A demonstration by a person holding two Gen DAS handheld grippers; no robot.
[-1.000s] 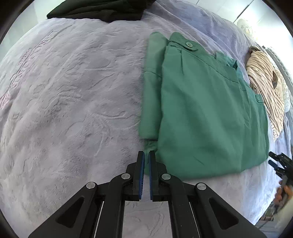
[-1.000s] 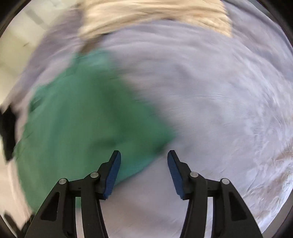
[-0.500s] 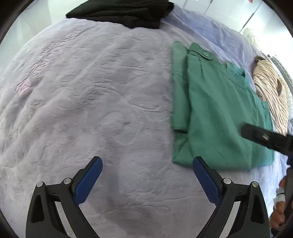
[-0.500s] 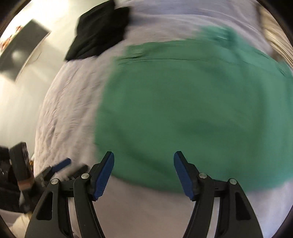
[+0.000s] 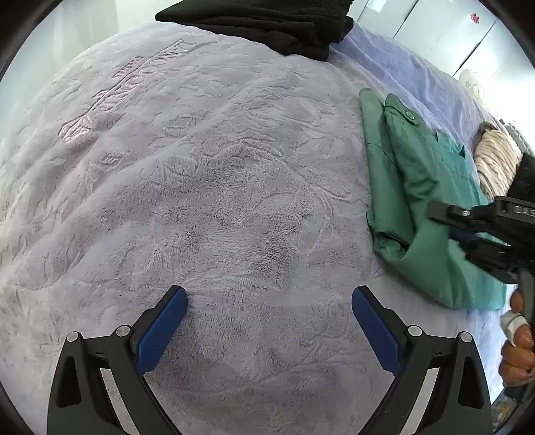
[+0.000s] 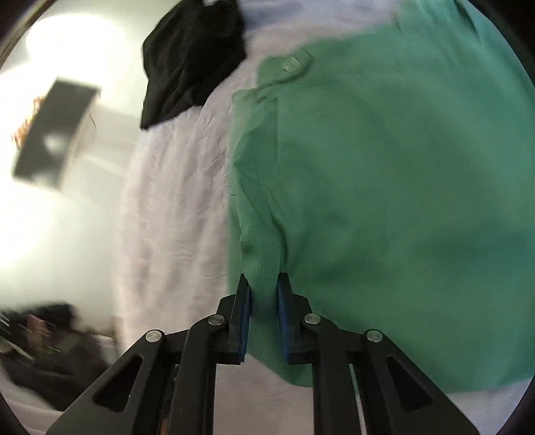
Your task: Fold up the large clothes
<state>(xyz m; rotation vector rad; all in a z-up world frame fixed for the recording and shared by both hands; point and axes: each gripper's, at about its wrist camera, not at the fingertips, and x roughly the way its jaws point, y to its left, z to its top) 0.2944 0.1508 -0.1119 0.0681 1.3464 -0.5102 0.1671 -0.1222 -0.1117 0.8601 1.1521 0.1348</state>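
Note:
A folded green garment (image 5: pixel 418 187) lies on the grey plush blanket (image 5: pixel 200 200) at the right of the left wrist view. It fills the right wrist view (image 6: pixel 384 184). My left gripper (image 5: pixel 267 321) is open and empty over bare blanket, left of the garment. My right gripper (image 6: pixel 263 294) is nearly shut, its jaws pinching the garment's ribbed near-left corner. It also shows in the left wrist view (image 5: pixel 474 234), over the garment's near edge.
A black folded garment (image 5: pixel 267 20) lies at the blanket's far edge, also seen in the right wrist view (image 6: pixel 190 63). A cream striped garment (image 5: pixel 495 164) lies beyond the green one. A lilac sheet (image 5: pixel 401 67) runs behind. The bed's left edge drops to the floor (image 6: pixel 67 200).
My left gripper opened, let go of the green garment and moved left. My right gripper swung round to the garment's near-left corner and closed on it.

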